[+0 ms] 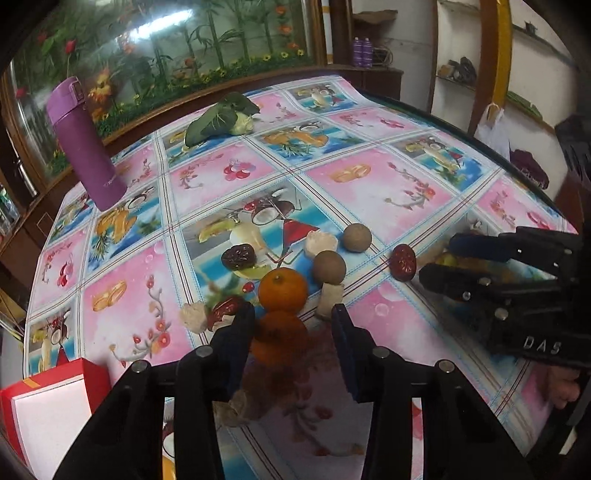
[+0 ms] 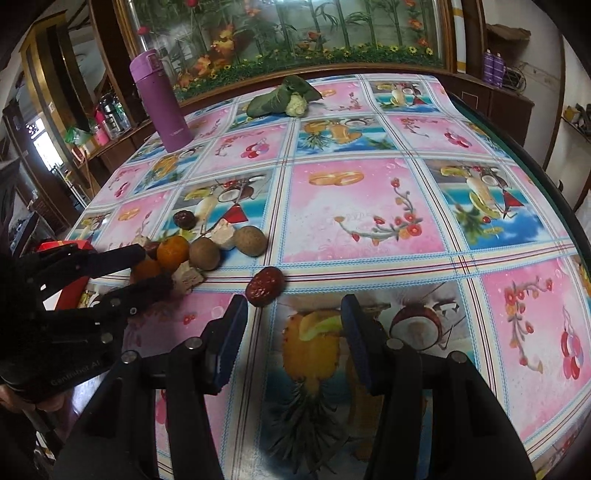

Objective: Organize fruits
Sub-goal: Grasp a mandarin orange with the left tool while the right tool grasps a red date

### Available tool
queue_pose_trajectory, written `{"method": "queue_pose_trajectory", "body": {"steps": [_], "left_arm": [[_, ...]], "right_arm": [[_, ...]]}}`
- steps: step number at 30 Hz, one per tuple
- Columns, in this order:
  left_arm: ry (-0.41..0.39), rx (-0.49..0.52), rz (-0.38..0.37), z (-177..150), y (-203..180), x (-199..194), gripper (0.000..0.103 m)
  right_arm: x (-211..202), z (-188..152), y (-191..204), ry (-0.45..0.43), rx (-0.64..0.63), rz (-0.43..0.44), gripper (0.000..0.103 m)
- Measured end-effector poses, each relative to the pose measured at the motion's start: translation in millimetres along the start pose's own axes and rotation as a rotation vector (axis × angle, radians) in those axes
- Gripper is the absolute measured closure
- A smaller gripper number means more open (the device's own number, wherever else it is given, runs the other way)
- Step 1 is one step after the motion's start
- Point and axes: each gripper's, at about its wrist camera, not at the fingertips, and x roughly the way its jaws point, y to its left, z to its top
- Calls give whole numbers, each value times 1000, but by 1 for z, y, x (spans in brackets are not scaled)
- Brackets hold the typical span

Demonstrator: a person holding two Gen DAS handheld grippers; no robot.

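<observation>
Fruit lies in a cluster on the patterned tablecloth (image 1: 369, 192). My left gripper (image 1: 291, 312) is open, its fingers on either side of the nearer orange (image 1: 280, 338), which rests on the cloth. A second orange (image 1: 282, 290) sits just beyond. Two brown round fruits (image 1: 329, 267) (image 1: 356, 238), several pale chunks (image 1: 320, 242) and dark red dates (image 1: 238, 256) lie around them. My right gripper (image 2: 294, 301) is open and empty, with a red date (image 2: 265, 286) just ahead of its left fingertip. In the right wrist view the left gripper (image 2: 155, 269) straddles that orange (image 2: 146, 269).
A purple flask (image 1: 86, 144) stands at the far left, and a leafy green vegetable (image 1: 221, 118) lies at the far edge. A red and white box (image 1: 48, 402) sits at the near left corner. Behind the table runs a wooden-framed glass panel with flowers (image 2: 295, 33).
</observation>
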Motion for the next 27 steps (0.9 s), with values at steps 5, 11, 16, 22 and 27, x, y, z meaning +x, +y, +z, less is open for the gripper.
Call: {"method": "queue_pose_trajectory", "body": {"steps": [5, 11, 16, 22, 27], "left_arm": [[-5, 17, -4, -4, 7, 0, 63], [5, -21, -28, -13, 21, -7, 62], [48, -89, -90, -18, 29, 1, 62], [48, -87, -100, -8, 20, 9, 62], [61, -116, -108, -4, 22, 19, 69]], "right_arm": [[0, -1, 0, 0, 5, 3, 49], [4, -1, 1, 11, 6, 6, 49], [8, 2, 12, 16, -31, 8, 49], [15, 7, 21, 23, -58, 1, 55], [22, 11, 33, 22, -98, -34, 71]]}}
